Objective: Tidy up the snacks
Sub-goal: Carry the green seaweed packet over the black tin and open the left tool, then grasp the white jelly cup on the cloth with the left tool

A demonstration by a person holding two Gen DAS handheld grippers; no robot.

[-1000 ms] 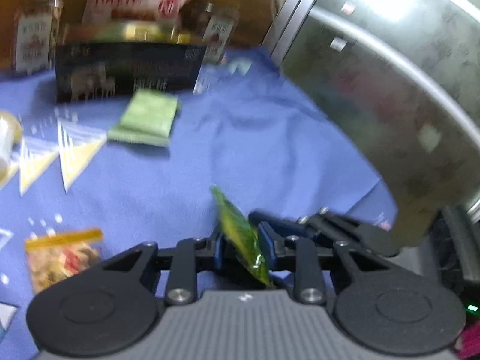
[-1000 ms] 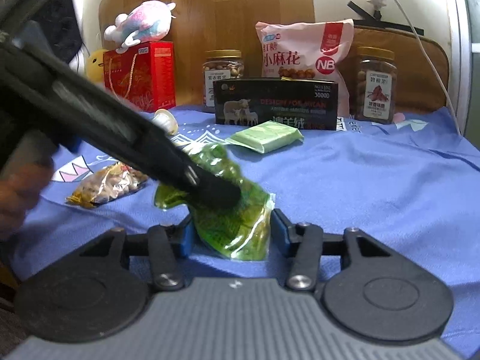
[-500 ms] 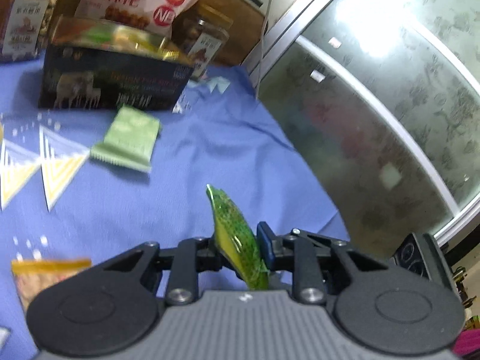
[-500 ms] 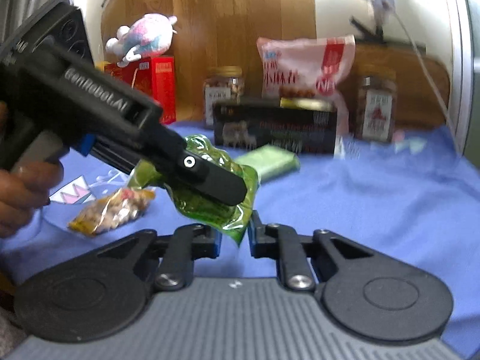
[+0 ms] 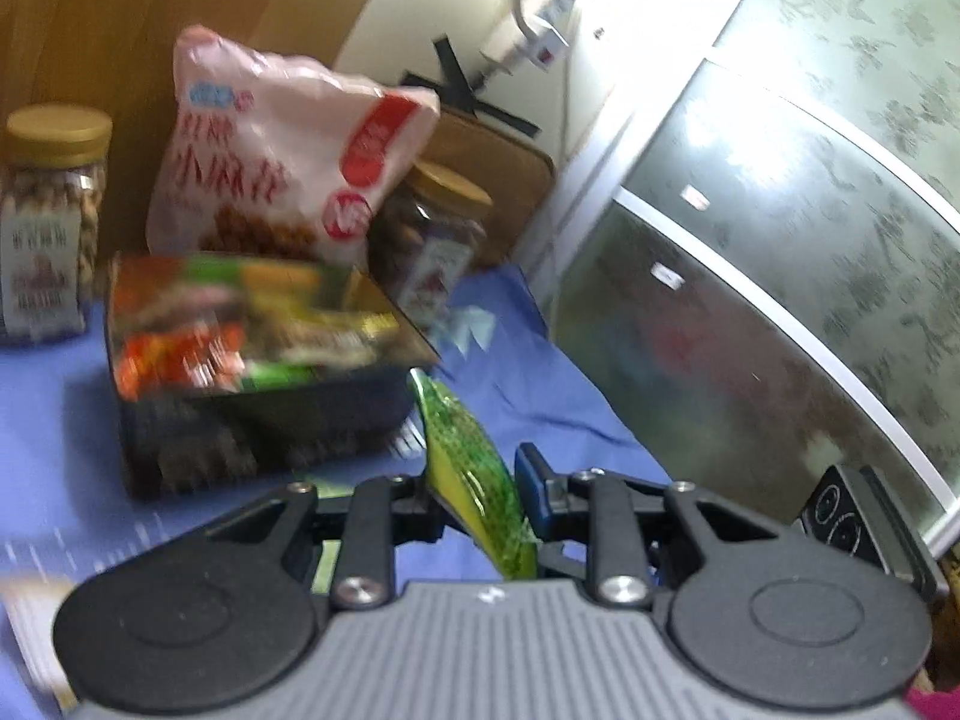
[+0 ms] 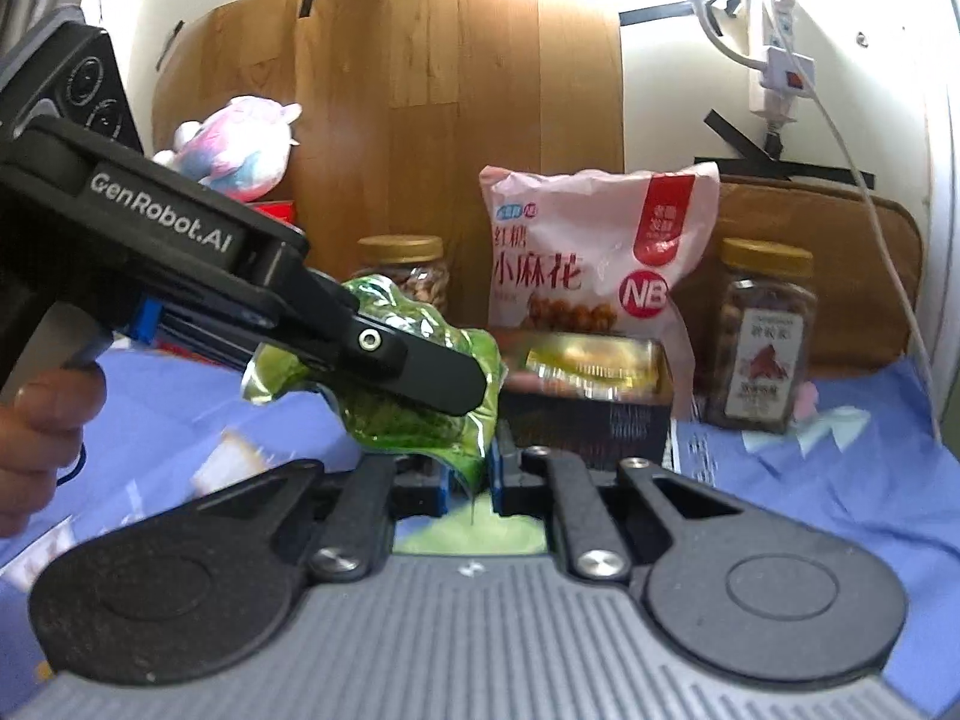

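Left wrist view, tongs: the left tongs [image 5: 480, 495] are pinching one green snack pouch [image 5: 474, 480], which stands on edge between them, above the blue cloth [image 5: 540, 396].
Left wrist view, count: one black box [image 5: 264, 414] full of mixed packets, blurred; one pink snack bag [image 5: 282, 174] leaning behind it; two jars with gold lids, one jar [image 5: 51, 216] at the left and one second jar [image 5: 438, 240] at the right of the bag.
Left wrist view, room: a wooden board [image 5: 150, 30] behind the snacks; a frosted glass door [image 5: 780, 276] at the right.
Right wrist view, tongs: the right tongs [image 6: 468, 480] are pressed on the lower edge of the same green snack pouch [image 6: 414, 432]; the left tongs [image 6: 420, 360] cross from the left and grip its upper part; a hand [image 6: 42, 438] holds their handle.
Right wrist view, count: one pink snack bag [image 6: 594, 264]; one black box [image 6: 588, 414] in front of it; two jars, jar [image 6: 408, 270] and second jar [image 6: 762, 336]; one plush toy [image 6: 234, 144].
Right wrist view, room: blue cloth [image 6: 840, 480]; wooden board [image 6: 420, 90]; a power strip [image 6: 780, 60] on the wall.
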